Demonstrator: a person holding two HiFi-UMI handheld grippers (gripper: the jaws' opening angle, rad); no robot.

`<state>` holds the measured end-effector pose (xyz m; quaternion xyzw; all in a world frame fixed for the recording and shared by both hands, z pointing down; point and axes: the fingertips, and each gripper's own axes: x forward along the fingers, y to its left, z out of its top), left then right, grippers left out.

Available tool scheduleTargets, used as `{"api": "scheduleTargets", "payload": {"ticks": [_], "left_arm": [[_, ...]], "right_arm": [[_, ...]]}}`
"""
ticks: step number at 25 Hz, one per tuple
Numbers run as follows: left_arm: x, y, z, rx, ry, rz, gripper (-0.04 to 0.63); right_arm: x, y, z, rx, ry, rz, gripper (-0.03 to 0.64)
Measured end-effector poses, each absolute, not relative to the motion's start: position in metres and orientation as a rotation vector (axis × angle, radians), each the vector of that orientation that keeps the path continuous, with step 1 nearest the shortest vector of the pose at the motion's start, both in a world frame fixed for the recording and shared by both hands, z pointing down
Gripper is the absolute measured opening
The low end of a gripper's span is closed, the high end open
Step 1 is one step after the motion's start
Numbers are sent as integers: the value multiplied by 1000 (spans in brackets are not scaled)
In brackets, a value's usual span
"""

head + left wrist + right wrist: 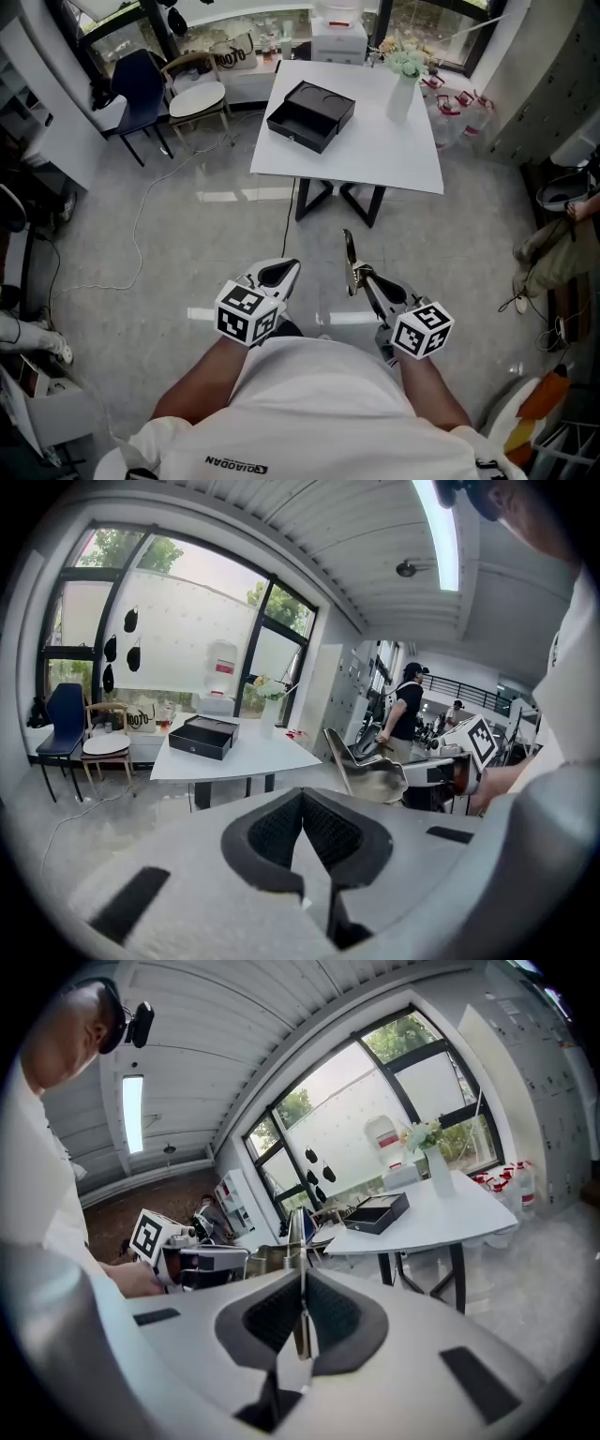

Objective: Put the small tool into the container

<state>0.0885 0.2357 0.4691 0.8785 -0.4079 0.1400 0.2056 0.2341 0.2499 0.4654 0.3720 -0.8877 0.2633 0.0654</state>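
Note:
My right gripper (362,277) is shut on a small thin metal tool (350,255), whose blade sticks up and forward from the jaws. In the right gripper view the blade (297,1241) runs edge-on between the pads. My left gripper (287,272) is shut with nothing in it, level with the right one, and its pads meet at the tips (302,797). The left gripper view shows the tool (367,769) off to the right. The container, an open black box (311,115), lies on a white table (375,150) well ahead of both grippers, across bare floor.
A white vase with flowers (403,86) stands on the table right of the box, and a white carton (338,39) at its far edge. A blue chair (141,86) and a round white seat (198,99) stand at the left. A cable (141,225) trails over the floor.

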Motion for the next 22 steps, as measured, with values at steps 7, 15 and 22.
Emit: {"api": "scheduleTargets", "payload": {"ticks": [7,15,22], "left_arm": [[53,203,473,2432,-1139,387,9],[2,158,472,2428,-1128,387,9],[-39,133,479,2423,-1090,399,9]], "right_arm": [[198,214,463,1105,-2671,797,18],[147,168,464,1099,-2646,839,18],[111,142,470,1128,-2602,872,18]]}}
